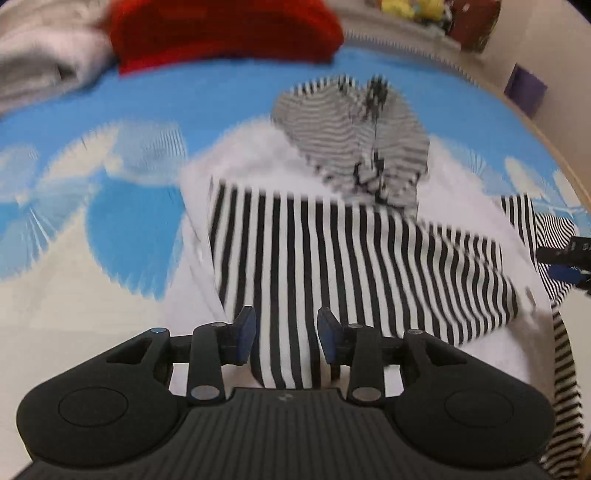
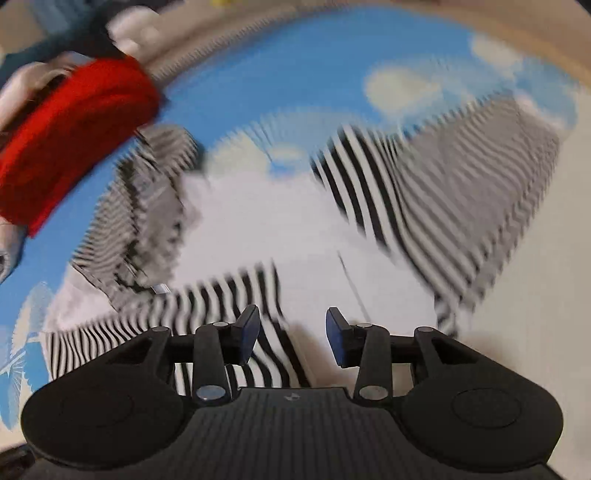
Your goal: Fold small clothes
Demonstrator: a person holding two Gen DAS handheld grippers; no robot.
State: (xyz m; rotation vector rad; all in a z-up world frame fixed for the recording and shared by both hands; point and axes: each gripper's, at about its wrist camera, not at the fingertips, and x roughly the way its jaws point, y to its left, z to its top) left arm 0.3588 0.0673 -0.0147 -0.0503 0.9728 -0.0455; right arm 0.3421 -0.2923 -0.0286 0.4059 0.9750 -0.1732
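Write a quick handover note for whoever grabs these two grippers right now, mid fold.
Left gripper: open, holding nothing, poised over the near edge of the striped shirt.
Right gripper: open, empty, above the same shirt's white part.
The shirt lies on the blue cloud-print cover, with a striped panel laid across its white body. A red garment sits at the far edge.
Done: seems partly folded; both views are blurred.
Left: finish the folds and square it up.
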